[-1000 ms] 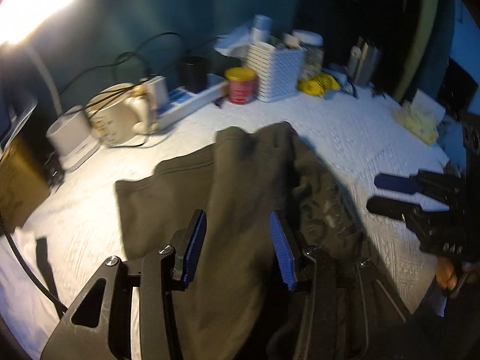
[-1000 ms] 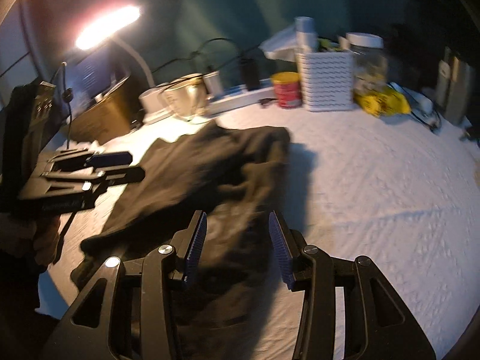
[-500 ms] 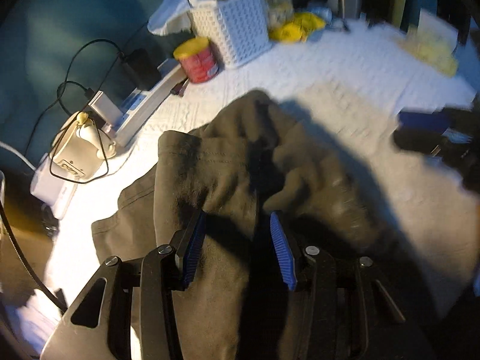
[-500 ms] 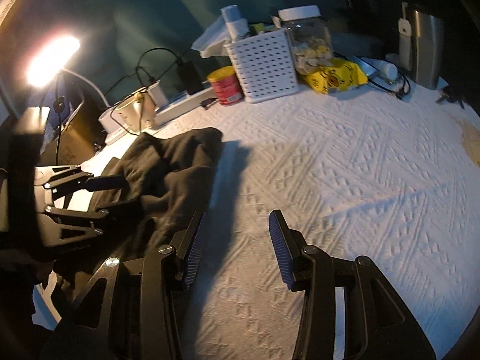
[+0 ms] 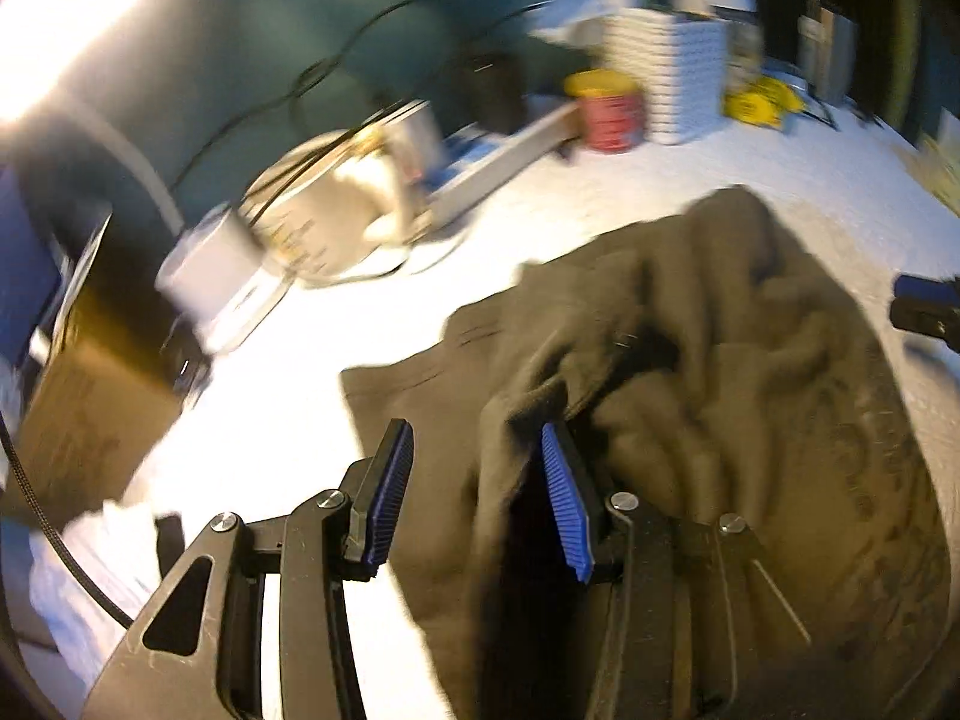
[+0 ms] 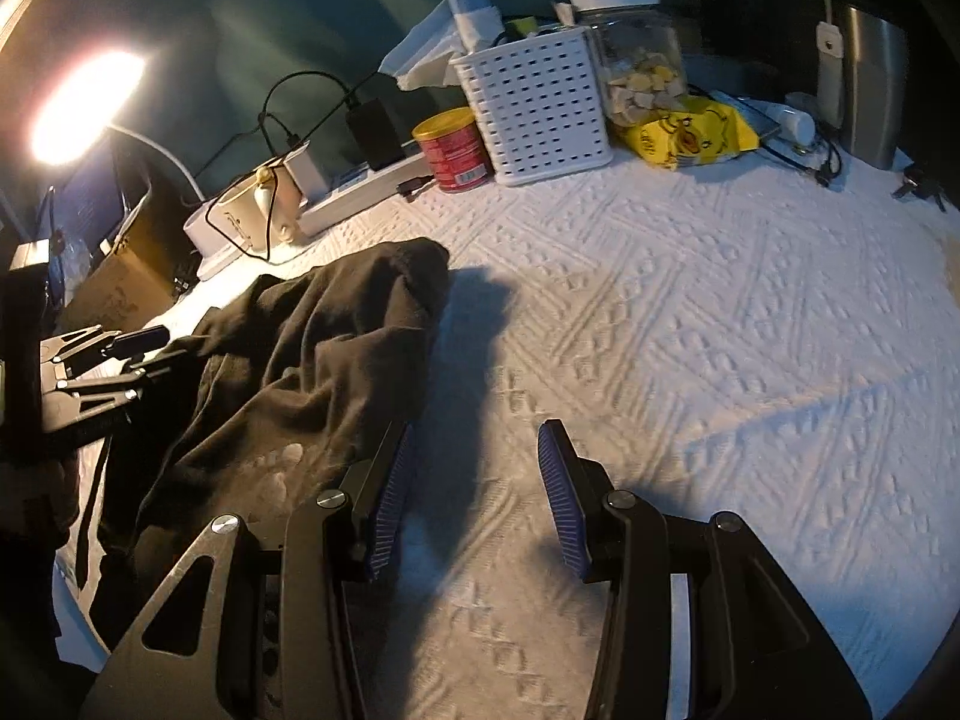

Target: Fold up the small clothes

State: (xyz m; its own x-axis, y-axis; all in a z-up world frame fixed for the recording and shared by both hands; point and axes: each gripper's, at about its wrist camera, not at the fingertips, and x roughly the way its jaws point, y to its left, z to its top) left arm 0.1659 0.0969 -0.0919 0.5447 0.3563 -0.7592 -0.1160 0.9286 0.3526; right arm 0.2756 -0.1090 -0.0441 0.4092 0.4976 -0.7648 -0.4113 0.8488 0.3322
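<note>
Dark olive garment point(image 5: 690, 372) rumpled, bunched in heap on white cloth point(image 6: 690, 312).

1. Dark olive-brown garment point(image 6: 312, 372), plain, with a faint pale print near its lower edge.
2. White cloth point(image 6: 690, 324) under it, embossed with geometric diamond ridges.
3. White basket point(image 6: 534, 108), gridded with small dark holes.
4. Red can point(image 6: 453, 150), yellow lid.
5. Yellow packet point(image 6: 684, 132), dark printing.
6. Blue ribbed pads point(image 6: 558, 504) on black fingers.

A garment point(image 6: 312, 372) is heaped at the table's point(image 6: 690, 312) left side; a basket point(image 6: 534, 114) and jar point(image 6: 636, 54) are set along its far edge.
</note>
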